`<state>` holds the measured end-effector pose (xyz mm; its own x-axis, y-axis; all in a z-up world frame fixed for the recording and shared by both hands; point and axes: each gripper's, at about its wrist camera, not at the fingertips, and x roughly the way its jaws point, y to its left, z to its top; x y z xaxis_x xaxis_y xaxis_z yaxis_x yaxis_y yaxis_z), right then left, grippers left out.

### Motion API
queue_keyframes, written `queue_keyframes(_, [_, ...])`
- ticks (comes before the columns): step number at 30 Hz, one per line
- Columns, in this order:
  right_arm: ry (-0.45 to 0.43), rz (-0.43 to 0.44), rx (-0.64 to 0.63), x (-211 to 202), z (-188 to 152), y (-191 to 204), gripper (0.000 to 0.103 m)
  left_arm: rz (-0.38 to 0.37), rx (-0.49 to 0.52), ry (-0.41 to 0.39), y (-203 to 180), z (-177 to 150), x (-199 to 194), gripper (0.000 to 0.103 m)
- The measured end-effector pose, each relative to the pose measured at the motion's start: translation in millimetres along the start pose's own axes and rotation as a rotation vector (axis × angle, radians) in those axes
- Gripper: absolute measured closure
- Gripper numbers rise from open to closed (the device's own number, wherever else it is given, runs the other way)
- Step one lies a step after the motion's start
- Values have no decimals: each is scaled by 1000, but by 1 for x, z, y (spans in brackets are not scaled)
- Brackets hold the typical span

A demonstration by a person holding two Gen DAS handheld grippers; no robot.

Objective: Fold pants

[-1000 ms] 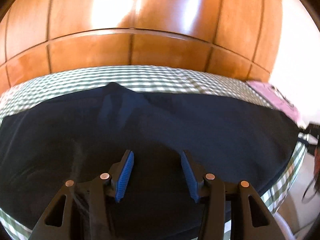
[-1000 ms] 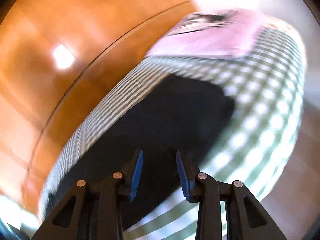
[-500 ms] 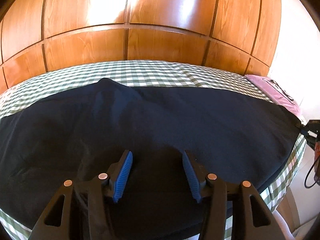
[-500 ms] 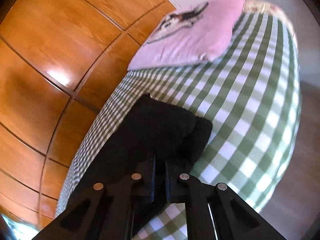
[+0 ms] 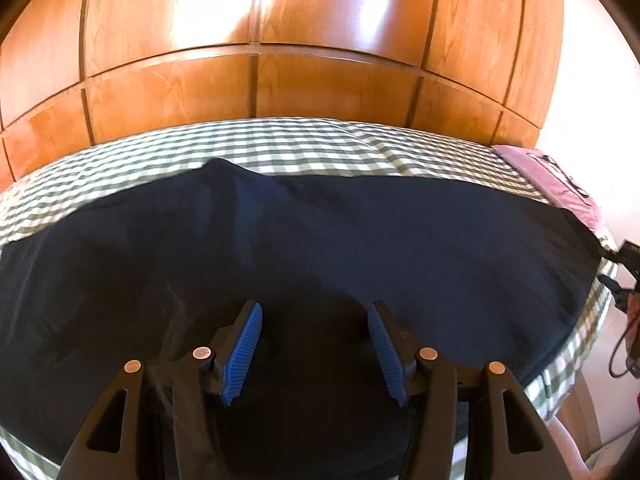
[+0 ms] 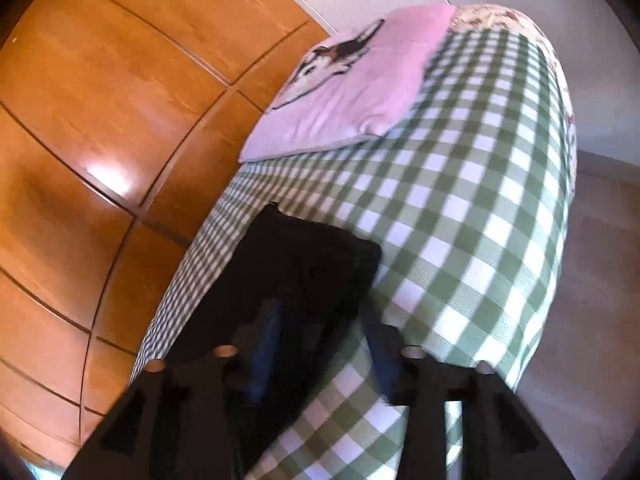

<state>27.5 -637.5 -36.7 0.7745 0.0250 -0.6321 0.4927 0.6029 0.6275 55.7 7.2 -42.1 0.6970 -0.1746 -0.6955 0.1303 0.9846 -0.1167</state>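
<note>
Dark navy pants (image 5: 320,264) are lying spread flat across a bed covered in a green-and-white checked bedspread (image 5: 280,144). They are stretching nearly the full width of the left wrist view, with one small peak of cloth rising along the far edge.

The left gripper (image 5: 315,344) is hovering just above the near part of the pants. Its blue ribbed jaws are standing apart and opening wider, with nothing pinched between them; only flat cloth is showing below the gap.

In the right wrist view, the right gripper (image 6: 316,352) is sitting over one end of the pants (image 6: 292,272), close to the near edge of the bedspread (image 6: 472,220). Its jaws are blurred, standing apart and opening, and no cloth is being pinched between them.

A pink pillow (image 6: 352,88) printed with a dark animal figure is lying on the bed beyond that end of the pants, apart from them. No readable writing is showing anywhere. Glossy wooden panelling (image 5: 256,40) is running behind the bed.
</note>
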Motion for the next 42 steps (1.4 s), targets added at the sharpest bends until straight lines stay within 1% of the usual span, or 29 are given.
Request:
queue_keyframes(4, [6,28,-5,2,-7,-4,52,49,-45,4,16,6,4,46])
queue_keyframes(6, [16,75,3,7,-6,-3,51,61,-76,19,26,8,9,45])
queue_keyframes(8, [31,106,29,17,-4,-2,51,49,-95,29,34,8,12,45])
queue_keyframes(11, [24,129,63,28,-2,2,52,39,-80,36,33,8,13,43])
queue_keyframes(12, [29,137,69,31,-2,3,60,37,-73,36,33,7,13,42])
queue_keyframes(13, [41,140,72,36,-1,5,64,36,-68,34,33,6,13,41])
queue_keyframes(14, [59,144,77,42,-1,6,75,33,-65,33,33,5,13,41])
queue_keyframes(15, [65,148,83,47,1,11,83,25,-65,31,34,5,12,41])
queue_keyframes(18, [59,170,136,45,-1,10,85,-2,-71,39,38,5,10,41])
queue_keyframes(21, [52,167,131,40,1,17,86,-18,-73,51,42,5,7,41])
queue_keyframes(25, [23,167,59,25,6,44,86,-16,-102,53,53,0,-5,41])
queue_keyframes(26, [8,169,27,19,7,56,86,-13,-108,51,55,-1,-6,41])
queue_keyframes(31, [-36,170,-82,0,3,98,86,5,-137,22,68,-13,-16,41])
queue_keyframes(35, [-78,180,-207,-21,-8,142,86,13,-155,1,71,-18,-21,41])
queue_keyframes(38, [-121,201,-303,-37,-19,175,86,15,-151,11,70,-15,-22,41])
queue_keyframes(42, [-164,230,-428,-58,-39,211,86,-18,-213,14,78,-14,-22,41])
